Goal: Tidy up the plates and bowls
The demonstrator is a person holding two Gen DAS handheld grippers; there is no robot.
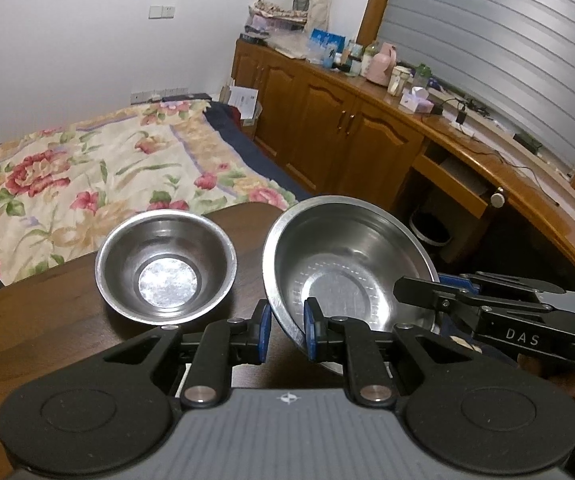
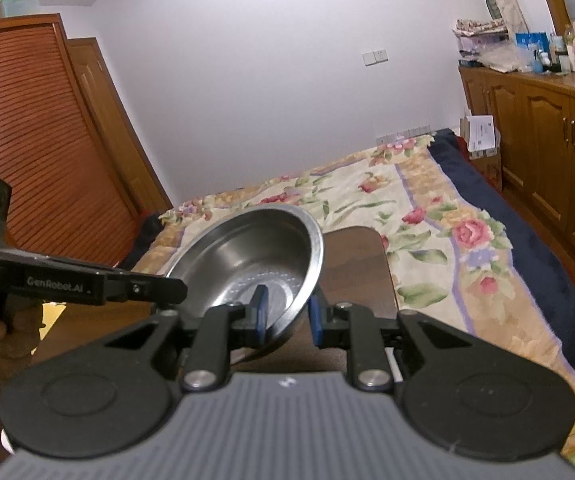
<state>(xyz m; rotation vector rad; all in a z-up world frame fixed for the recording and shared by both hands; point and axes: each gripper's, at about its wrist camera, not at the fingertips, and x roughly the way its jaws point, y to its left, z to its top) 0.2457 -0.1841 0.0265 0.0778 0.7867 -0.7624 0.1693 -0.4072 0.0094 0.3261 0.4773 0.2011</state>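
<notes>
Above the table [image 1: 47, 320], two hand-held grippers [image 1: 286, 330] [image 2: 287, 316] straddle one large bowl's [image 1: 347, 256] rim beside one small bowl [image 1: 166, 266].

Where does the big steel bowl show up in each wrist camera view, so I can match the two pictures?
Left wrist view: the large bowl sits right of centre, tilted, its near rim between the left gripper jaws, beside the small bowl.
Right wrist view: it is at centre, tilted, its rim between the right gripper jaws.
Shared landmark: the floral bedspread behind the bowl in both.
</notes>
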